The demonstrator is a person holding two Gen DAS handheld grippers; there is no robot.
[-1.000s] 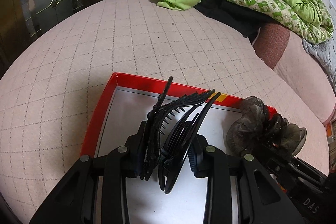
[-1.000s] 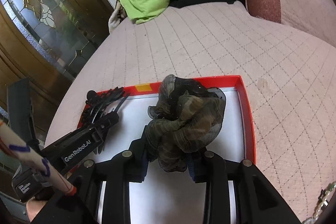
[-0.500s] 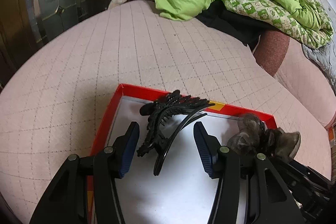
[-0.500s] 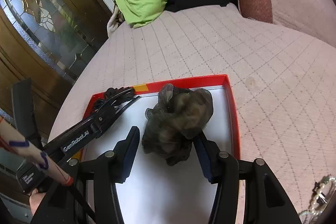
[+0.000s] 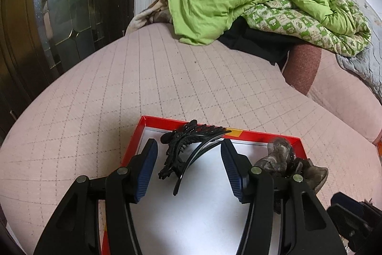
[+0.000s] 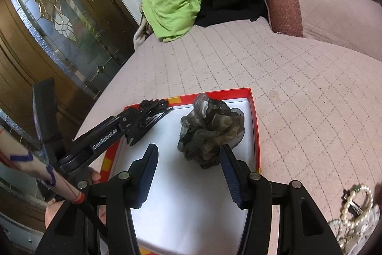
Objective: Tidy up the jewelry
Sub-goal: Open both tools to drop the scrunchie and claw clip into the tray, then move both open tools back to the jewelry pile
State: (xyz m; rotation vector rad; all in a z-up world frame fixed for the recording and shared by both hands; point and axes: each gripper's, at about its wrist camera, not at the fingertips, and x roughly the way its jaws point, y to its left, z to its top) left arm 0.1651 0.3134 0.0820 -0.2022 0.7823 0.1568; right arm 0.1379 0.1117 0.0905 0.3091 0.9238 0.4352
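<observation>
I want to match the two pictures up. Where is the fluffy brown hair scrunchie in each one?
Left wrist view: the scrunchie lies low on the right, in the tray's far right corner, partly behind the left gripper.
Right wrist view: the scrunchie lies near the middle, just ahead of the right gripper.
Shared landmark: the red-rimmed tray, with the black hair clip at its far left corner.
</observation>
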